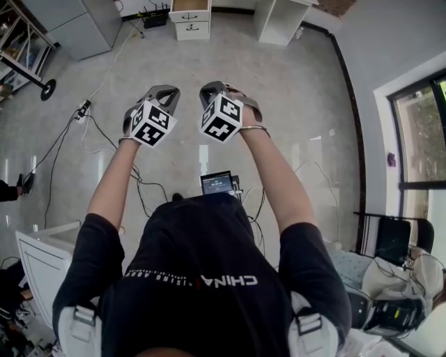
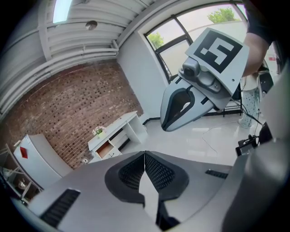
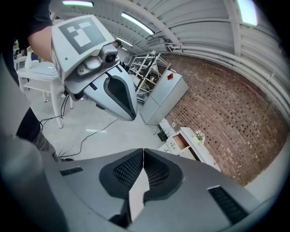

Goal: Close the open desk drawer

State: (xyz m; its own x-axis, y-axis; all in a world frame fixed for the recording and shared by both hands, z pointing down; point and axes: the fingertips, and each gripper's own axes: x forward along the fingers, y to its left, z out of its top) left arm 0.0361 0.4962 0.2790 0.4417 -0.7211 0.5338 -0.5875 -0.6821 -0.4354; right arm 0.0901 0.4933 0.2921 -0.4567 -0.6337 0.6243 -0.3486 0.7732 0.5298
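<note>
The white desk [image 1: 190, 26] stands far off by the brick wall, at the top of the head view, its top drawer [image 1: 189, 5] pulled open and showing a wooden inside. The left gripper view shows the open drawer [image 2: 105, 149] small in the distance, and so does the right gripper view [image 3: 180, 141]. A person holds both grippers out side by side over the bare floor, well short of the desk. My left gripper [image 1: 162, 94] is shut with nothing in it, its pads meeting [image 2: 145, 155]. My right gripper [image 1: 212, 89] is likewise shut and empty [image 3: 143, 152].
A grey cabinet [image 1: 77, 28] and a shelf rack [image 1: 17, 42] stand at the back left. Cables [image 1: 90, 132] trail over the pale floor between me and the desk. A white table [image 1: 42, 254] is at my near left. Chairs with bags [image 1: 394, 279] sit near the window, right.
</note>
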